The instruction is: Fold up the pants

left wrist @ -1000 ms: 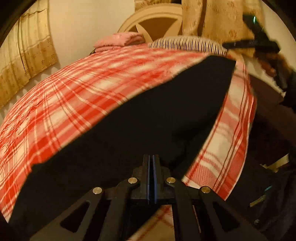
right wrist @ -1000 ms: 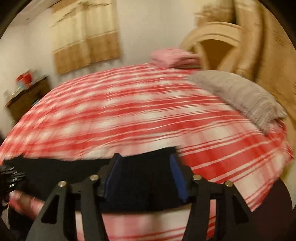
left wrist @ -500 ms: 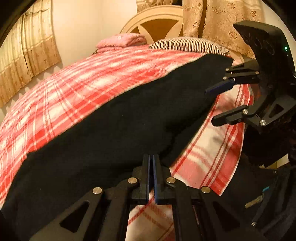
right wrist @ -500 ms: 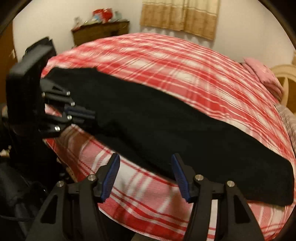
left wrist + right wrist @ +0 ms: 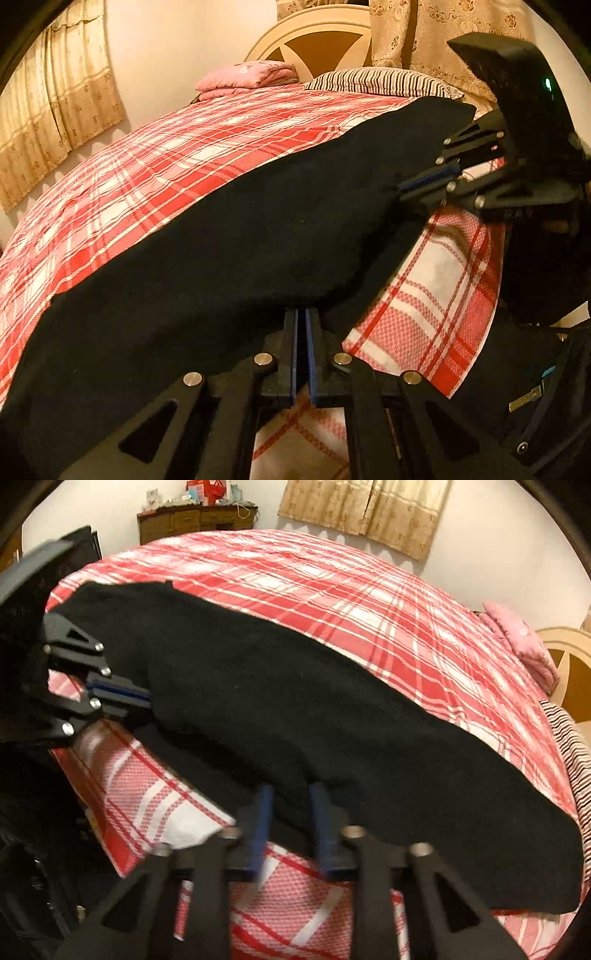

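We see black matt fleecy cloth pants (image 5: 229, 236) on a red-and-white checked woven bedcover (image 5: 155, 155); the black gripper (image 5: 303, 332) looks like matt plastic with shiny metal screws.

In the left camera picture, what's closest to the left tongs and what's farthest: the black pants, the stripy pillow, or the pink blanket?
1. Black pants: right at the left tongs.
2. Stripy pillow: far end, right.
3. Pink blanket: far end, left, slightly beyond the pillow.
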`<state>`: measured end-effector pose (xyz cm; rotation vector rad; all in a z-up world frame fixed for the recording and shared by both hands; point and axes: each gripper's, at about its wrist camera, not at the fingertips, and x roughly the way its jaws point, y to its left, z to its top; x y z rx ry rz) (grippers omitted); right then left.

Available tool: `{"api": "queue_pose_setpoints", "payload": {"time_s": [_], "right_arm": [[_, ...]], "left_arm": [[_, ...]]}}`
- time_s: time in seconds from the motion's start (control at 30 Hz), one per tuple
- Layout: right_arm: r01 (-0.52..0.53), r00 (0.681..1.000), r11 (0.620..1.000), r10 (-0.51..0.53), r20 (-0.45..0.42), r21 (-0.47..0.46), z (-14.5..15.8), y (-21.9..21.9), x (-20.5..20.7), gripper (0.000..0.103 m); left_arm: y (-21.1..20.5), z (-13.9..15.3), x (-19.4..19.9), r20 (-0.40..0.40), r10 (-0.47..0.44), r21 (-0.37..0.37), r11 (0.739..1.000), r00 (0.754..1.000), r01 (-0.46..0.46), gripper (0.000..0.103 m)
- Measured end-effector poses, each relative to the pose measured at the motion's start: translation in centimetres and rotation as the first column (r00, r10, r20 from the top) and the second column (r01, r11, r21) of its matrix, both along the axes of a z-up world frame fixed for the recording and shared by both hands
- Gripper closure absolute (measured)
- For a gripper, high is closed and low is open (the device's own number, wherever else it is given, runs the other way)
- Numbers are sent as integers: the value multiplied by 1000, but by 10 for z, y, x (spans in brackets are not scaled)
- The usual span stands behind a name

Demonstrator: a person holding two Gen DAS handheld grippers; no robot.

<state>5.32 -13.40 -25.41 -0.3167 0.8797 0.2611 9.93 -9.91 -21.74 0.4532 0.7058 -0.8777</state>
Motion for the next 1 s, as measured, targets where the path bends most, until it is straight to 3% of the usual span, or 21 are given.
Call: {"api": "queue_pose_setpoints", "payload": {"time_s": [0.13,0.37,0.47,0.53,0.57,0.63,0.67,0.73,1.0], "right_arm": [[2,1000,999,-2,11,39,10,-4,-5,94],[11,1000,998,-11,-10,65,4,-7,-4,95],[24,1000,996,-23,-12,83,3,-9,-3,95],[26,1000,995,-26,-5,100,7,-11,-3,95],[28,1000,993,-29,6,115,11,-12,-5,96],[28,999,989,-33,32,147,22,-16,-8,96],[27,998,987,-34,43,158,26,-17,-9,96],[23,998,984,-33,58,178,33,-19,-11,96],[14,997,976,-30,71,219,36,-26,-17,98]], "left_arm": [[13,-2,-7,66,8,52,999,998,-11,98],[16,-5,-1,65,26,31,999,998,-28,95],[8,-4,1,60,40,21,999,997,-41,80],[0,-2,-3,71,30,30,999,997,-32,56],[-1,0,-6,86,29,31,999,996,-32,52],[-5,3,-13,115,10,31,999,993,-14,32],[-7,3,-16,135,10,42,999,991,-16,27],[-10,-1,-14,170,33,80,996,985,-47,25],[-5,-2,0,130,88,60,993,988,-97,26]]}}
